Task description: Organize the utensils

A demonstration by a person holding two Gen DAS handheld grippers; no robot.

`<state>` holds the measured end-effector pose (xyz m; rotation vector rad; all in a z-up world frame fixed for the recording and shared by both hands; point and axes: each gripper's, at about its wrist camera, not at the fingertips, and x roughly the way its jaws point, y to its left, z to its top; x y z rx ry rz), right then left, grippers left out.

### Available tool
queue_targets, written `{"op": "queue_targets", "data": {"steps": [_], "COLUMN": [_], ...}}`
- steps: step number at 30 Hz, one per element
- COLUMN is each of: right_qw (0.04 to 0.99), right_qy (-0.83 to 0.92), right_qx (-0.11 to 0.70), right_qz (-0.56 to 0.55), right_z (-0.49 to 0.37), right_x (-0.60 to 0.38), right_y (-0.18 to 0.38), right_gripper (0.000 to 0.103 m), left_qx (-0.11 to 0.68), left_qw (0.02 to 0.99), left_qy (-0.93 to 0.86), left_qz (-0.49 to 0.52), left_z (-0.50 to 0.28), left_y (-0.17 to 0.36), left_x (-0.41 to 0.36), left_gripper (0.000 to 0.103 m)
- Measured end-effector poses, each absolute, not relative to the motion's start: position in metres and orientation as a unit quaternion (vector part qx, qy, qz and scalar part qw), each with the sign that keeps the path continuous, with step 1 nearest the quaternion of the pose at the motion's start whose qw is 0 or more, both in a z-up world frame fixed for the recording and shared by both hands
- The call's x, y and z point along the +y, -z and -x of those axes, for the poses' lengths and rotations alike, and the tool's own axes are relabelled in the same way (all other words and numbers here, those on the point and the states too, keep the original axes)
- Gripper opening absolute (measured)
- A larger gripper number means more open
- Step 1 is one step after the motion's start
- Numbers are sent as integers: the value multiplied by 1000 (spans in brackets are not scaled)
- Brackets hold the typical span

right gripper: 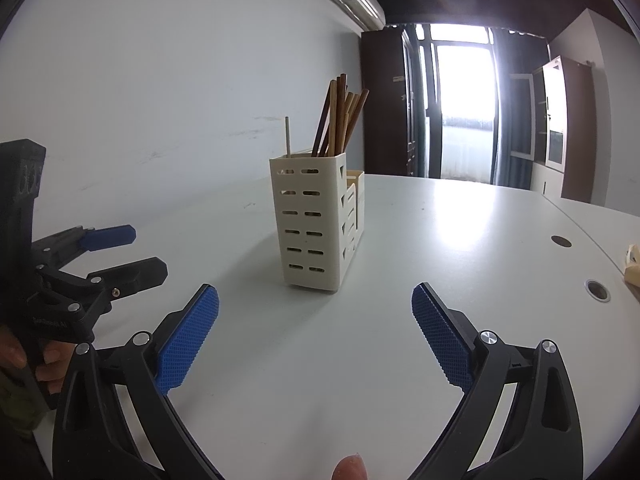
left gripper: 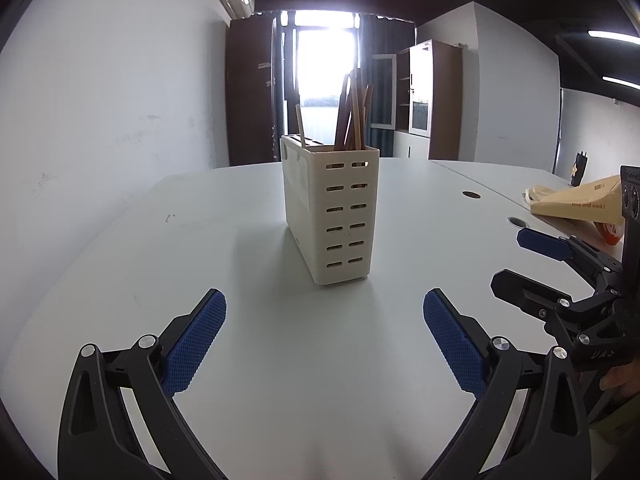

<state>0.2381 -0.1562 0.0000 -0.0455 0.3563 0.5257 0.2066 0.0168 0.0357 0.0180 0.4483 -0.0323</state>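
Both grippers are hanging over the table (left gripper: 200,240) with jaws spread wide and holding nothing. The left gripper (left gripper: 324,320) and right gripper (right gripper: 316,316) are facing the holder (left gripper: 332,216), which is standing ahead of the jaws, apart from them, with chopsticks (left gripper: 352,116) upright inside. No loose utensil is showing, so the sorting looks finished or paused; any next move calls for finding another piece first.

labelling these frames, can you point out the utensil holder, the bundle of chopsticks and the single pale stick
utensil holder (left gripper: 346,216): left wrist view, on its slotted front wall.
bundle of chopsticks (right gripper: 338,120): right wrist view, on the brown sticks above the rim.
single pale stick (right gripper: 287,136): right wrist view, on its shaft above the rim.
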Motion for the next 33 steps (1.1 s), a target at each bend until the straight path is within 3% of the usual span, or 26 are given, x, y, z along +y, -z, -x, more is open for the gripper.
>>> {"op": "queue_targets", "data": {"steps": [33], "right_qw": [949], "right_qy": [-260], "right_qx": [176], "right_qz": [27], "right_z": [-233], "right_x": [-161], "right_y": [1], "right_gripper": [98], "left_qx": [224], "left_qw": [974], "left_qy": [26], "left_qz": [-1], "left_z": [-208], "left_y": [-34], "left_x": [23], "left_gripper": [97]}}
